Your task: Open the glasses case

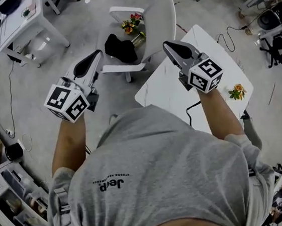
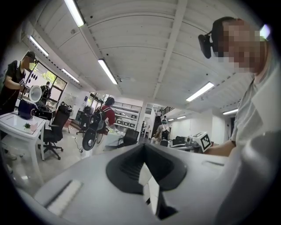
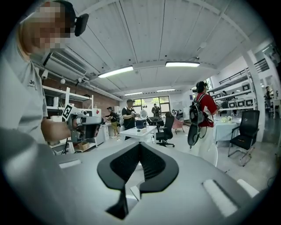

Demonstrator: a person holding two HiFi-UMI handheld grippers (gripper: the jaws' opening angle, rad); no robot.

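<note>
Both pairs of jaws are closed, ribbed black pads meeting at the tips with nothing between them. The left gripper and right gripper are smooth grey wedges carrying chequered marker cubes. Beyond them, on the right, is a white marble-patterned table. On the left, a white chair holds a crumpled black thing. Where the glasses case lies cannot be told.

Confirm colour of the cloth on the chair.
Black: the crumpled cloth on the white chair; head view shows it best.
</note>
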